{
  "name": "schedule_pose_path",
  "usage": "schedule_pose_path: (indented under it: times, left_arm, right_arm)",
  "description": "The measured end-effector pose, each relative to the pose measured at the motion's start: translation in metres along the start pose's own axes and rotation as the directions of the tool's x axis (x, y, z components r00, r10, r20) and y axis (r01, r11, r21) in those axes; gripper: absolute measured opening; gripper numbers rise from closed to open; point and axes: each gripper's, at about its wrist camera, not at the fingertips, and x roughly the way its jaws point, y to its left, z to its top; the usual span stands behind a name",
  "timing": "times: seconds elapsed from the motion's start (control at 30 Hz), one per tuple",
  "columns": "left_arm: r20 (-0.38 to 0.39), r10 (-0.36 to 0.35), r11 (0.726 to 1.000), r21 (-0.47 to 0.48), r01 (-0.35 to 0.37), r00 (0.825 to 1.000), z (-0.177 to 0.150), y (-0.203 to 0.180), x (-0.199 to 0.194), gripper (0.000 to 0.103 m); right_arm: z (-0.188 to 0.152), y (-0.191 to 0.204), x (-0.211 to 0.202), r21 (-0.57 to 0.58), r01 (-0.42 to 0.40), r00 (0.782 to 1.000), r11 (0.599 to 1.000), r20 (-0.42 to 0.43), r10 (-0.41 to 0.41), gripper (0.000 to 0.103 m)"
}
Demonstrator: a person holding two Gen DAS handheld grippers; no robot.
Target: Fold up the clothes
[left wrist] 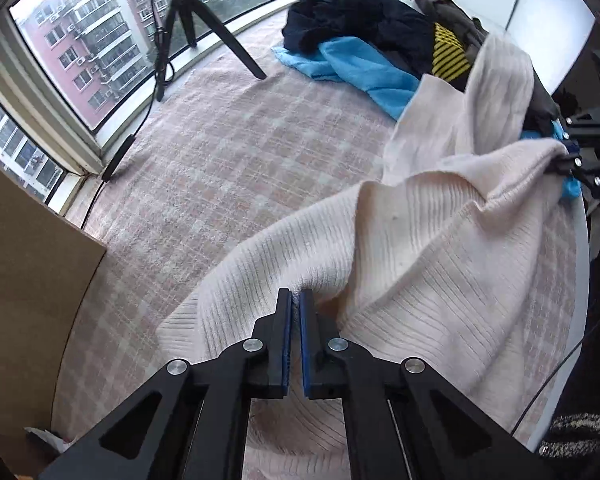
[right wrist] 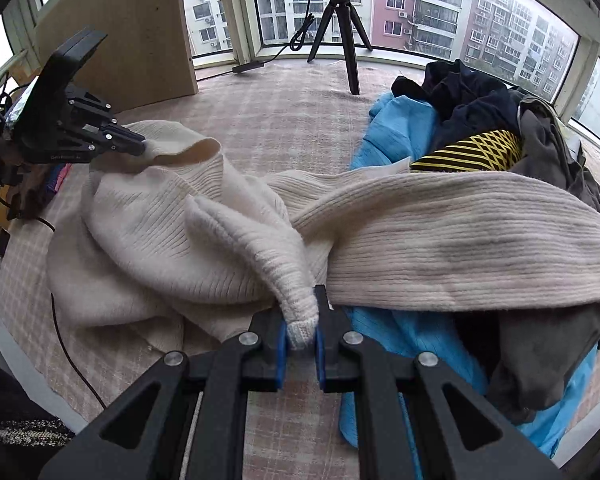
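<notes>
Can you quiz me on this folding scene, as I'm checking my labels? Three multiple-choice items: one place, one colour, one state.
1. Where is the tripod?
A. by the window
B. on the clothes pile
C. under the sweater

2. What colour is the garment under the sweater at the right?
A. red
B. blue
C. green

3. What is the right tool doing?
A. hanging open
B. shut on nothing
C. shut on the sweater

Answers: 1 A, its legs stand before the glass; 2 B, a blue garment shows beside and below the knit; 3 C, a knit fold sits pinched between its blue pads.
</notes>
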Motion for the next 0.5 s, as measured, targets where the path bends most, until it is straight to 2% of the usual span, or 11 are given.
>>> schedule_pose_path:
  times: [0.07,0.13,0.17,0.23,0.3,0.37,0.43,0.5]
  left_arm:
    - [0.042,0.025,0.992,-0.127,-0.02,0.999,0.008,0.036,-0.006,0.008]
    - [0.065,0.081,0.989,-0.129,-0.072,0.995,0.005,0.054,-0.019,0.007]
    - [0.078,0.088,0.991,-0.105,-0.08,0.993,0.001,0.056,-0.027,0.007]
    - [0.106,0.071,0.997,-0.039,-0.067,0.992,-0.01,0.054,-0.045,0.026]
    - [0.125,0.061,0.997,0.039,-0.066,0.99,-0.018,0.046,-0.056,0.035]
    - [0.111,0.021,0.992,0.119,-0.035,0.994,-0.023,0.034,-0.057,0.037]
    - [0.079,-0.004,0.975,0.222,-0.014,0.997,-0.026,0.017,-0.051,0.052]
    - [0.048,0.002,0.948,0.319,-0.017,0.999,-0.028,0.001,-0.038,0.054]
  right_arm:
    - [0.004,-0.001,0.004,0.001,0.012,1.0,1.0,-0.001,-0.012,0.011]
    - [0.007,-0.002,0.007,-0.005,0.014,1.0,1.0,-0.009,-0.014,0.011]
    - [0.008,-0.001,0.008,-0.01,0.012,1.0,1.0,-0.011,-0.012,0.011]
    - [0.009,0.0,0.01,-0.016,0.009,1.0,1.0,-0.015,-0.009,0.011]
    - [0.01,-0.001,0.011,-0.011,-0.002,1.0,1.0,-0.021,0.001,0.011]
    - [0.011,-0.002,0.012,-0.006,-0.007,1.0,1.0,-0.027,0.007,0.011]
    - [0.012,-0.003,0.014,-0.002,-0.009,0.999,1.0,-0.036,0.009,0.011]
    - [0.012,-0.005,0.015,0.004,-0.009,0.999,1.0,-0.045,0.01,0.011]
